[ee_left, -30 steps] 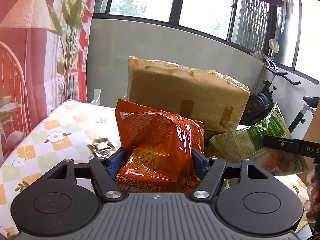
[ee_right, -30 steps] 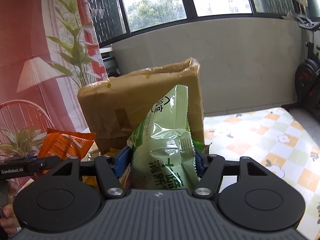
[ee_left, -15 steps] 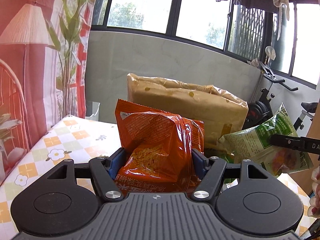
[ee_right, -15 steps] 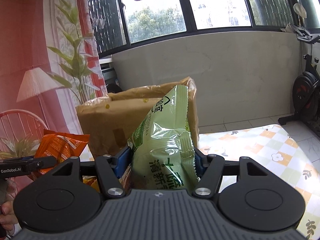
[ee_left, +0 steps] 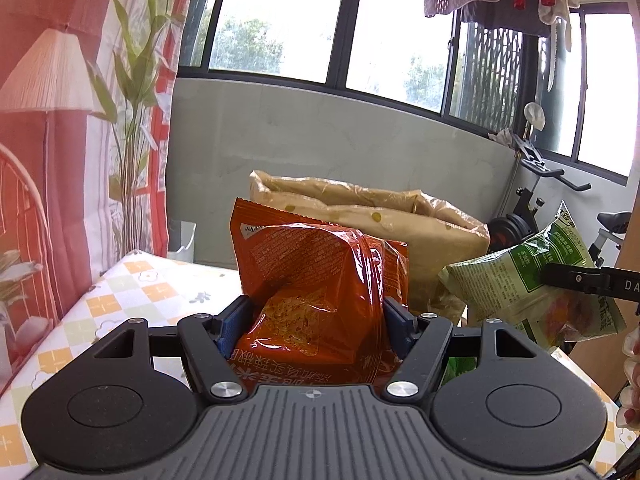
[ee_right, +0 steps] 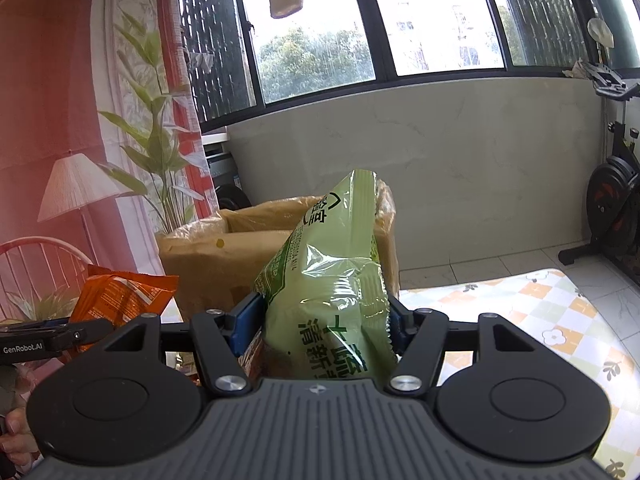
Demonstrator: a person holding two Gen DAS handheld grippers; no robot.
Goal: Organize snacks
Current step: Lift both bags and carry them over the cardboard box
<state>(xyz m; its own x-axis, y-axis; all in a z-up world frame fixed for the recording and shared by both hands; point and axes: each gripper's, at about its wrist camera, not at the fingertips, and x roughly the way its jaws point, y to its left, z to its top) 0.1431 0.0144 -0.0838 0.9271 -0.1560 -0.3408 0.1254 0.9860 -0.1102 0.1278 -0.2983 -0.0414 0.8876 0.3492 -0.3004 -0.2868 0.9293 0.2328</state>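
Note:
My left gripper (ee_left: pixel 316 320) is shut on an orange snack bag (ee_left: pixel 320 280) and holds it up in front of an open cardboard box (ee_left: pixel 400 224) wrapped in plastic. My right gripper (ee_right: pixel 320 320) is shut on a green snack bag (ee_right: pixel 332 292), also raised near the box (ee_right: pixel 224 252). The green bag shows at the right of the left wrist view (ee_left: pixel 532 276). The orange bag shows at the left of the right wrist view (ee_right: pixel 120 292). The box's open top is now visible from both views.
The table has a checked floral cloth (ee_left: pixel 120 296) (ee_right: pixel 540 320). A red curtain with a lamp print (ee_left: pixel 60 120) hangs on the left. An exercise bike (ee_right: pixel 612 208) stands at the right by the grey wall (ee_right: pixel 440 160).
Both grippers have risen with their bags. The box now sits lower in view and its open top shows.

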